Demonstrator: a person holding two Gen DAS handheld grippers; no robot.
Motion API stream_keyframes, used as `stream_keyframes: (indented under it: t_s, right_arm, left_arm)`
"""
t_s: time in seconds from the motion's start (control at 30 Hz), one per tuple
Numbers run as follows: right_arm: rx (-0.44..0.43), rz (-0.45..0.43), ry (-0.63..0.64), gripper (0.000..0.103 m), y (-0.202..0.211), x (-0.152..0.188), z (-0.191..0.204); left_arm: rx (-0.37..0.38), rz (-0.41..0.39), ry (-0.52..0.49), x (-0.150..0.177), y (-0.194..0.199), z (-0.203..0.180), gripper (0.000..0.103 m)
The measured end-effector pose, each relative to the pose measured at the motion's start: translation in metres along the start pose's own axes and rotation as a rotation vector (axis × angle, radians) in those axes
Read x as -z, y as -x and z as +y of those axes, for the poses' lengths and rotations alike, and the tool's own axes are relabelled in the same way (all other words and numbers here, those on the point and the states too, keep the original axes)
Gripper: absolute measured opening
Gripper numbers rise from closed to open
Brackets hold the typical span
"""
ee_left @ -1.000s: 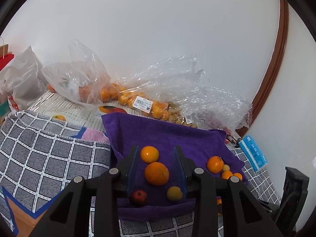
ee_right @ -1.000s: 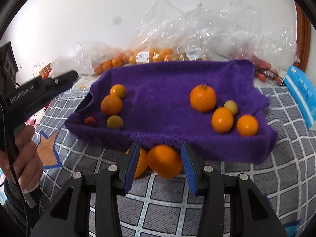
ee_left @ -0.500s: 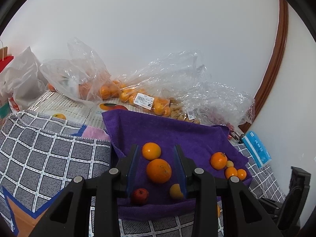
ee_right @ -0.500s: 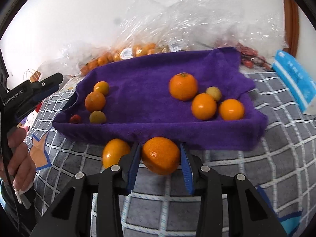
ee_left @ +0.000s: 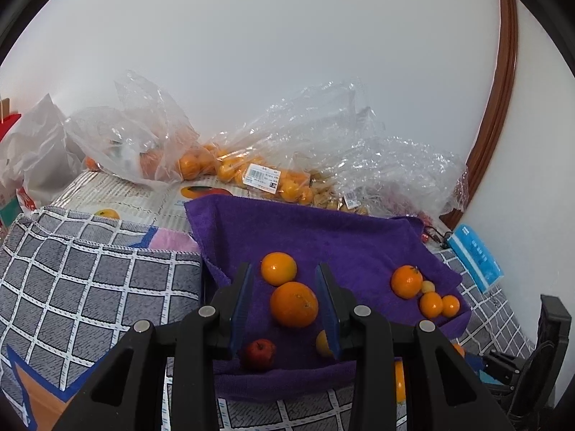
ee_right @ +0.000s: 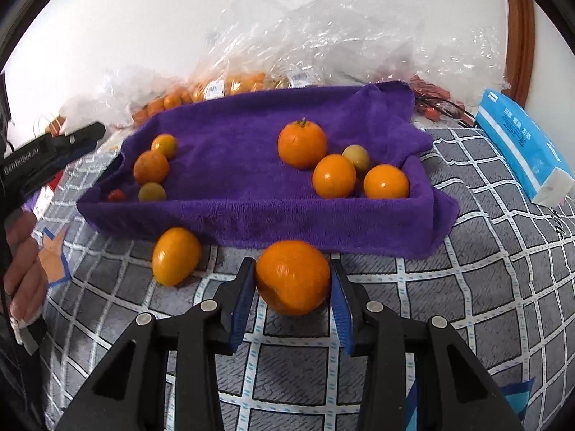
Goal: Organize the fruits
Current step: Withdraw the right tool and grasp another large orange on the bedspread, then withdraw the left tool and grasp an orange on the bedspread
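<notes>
right gripper (ee_right: 293, 292) clamped on an orange (ee_right: 293, 276), off the purple towel (ee_right: 251, 212), near its front edge.
i judged this the carry step: lift over that edge, set it by the right-hand fruit cluster (ee_right: 341, 165). the pads pressed both flanks of the orange. left gripper (ee_left: 284, 309) hung wide, empty, above the towel's left corner.
</notes>
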State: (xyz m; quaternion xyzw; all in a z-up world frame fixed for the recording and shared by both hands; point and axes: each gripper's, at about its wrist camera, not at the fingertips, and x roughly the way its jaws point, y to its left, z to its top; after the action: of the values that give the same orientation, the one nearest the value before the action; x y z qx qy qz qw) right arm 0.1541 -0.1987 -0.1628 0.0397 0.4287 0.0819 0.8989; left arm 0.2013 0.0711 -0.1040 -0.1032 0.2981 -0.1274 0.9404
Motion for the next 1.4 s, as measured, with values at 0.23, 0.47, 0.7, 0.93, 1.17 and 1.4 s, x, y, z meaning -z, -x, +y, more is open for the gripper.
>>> stream_keyframes:
  t_s: [0.23,0.47,0.7,0.93,1.17,1.4]
  right_arm:
    - [-0.036,-0.059,-0.038,0.039,0.011,0.002,-0.009]
    - [0.01,-0.093,-0.091,0.039,0.019,0.003,-0.024]
    - [0.013,-0.098,-0.119,0.039,0.02,0.002,-0.031]
    - [0.024,-0.113,-0.122,0.039,0.024,0.003,-0.03]
    - [0.039,-0.115,-0.122,0.039,0.024,0.003,-0.029]
    - [0.07,-0.078,-0.094,0.039,0.021,0.004,-0.023]
  left_arm:
    - [0.014,0.007,-0.105,0.009,-0.002,-0.022,0.034]
    - [0.04,0.029,-0.157,0.009,-0.002,-0.038,0.034]
    - [0.033,0.046,-0.16,0.005,0.013,-0.053,0.034]
    - [0.022,0.137,-0.136,0.019,0.021,-0.057,0.034]
    - [-0.03,0.18,-0.147,0.043,0.026,-0.058,0.034]
    - [-0.071,0.266,-0.101,0.068,0.009,-0.046,0.034]
